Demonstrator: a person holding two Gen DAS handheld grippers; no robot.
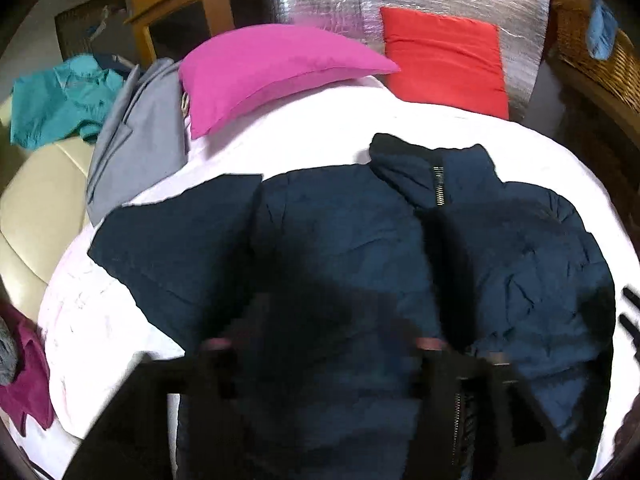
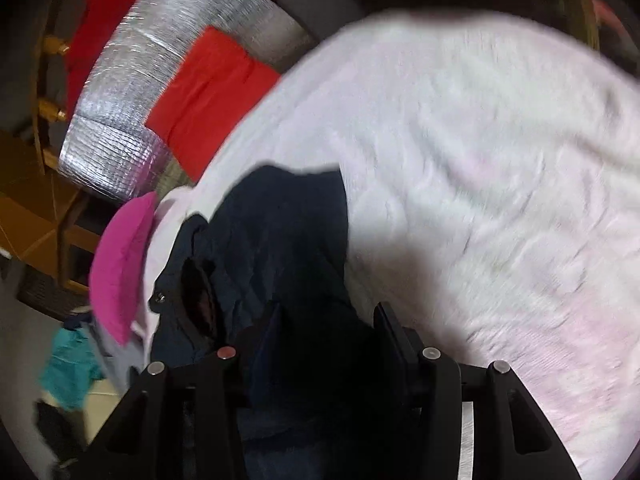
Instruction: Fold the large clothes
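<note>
A navy jacket [image 1: 360, 248] is laid front-up on the white bed cover [image 1: 320, 136], its collar and zipper turned toward a pink pillow [image 1: 264, 68] and a red pillow [image 1: 444, 56]. The left gripper [image 1: 320, 344] is held over the jacket's lower half; its fingers are blurred, so released or clenched cannot be told. In the right wrist view, the right gripper [image 2: 326, 324] is seen with its 2 fingers spread and dark jacket fabric between them, with no pinch visible. A grey garment [image 1: 136, 140] and a teal garment [image 1: 60, 100] are seen beside the bed.
</note>
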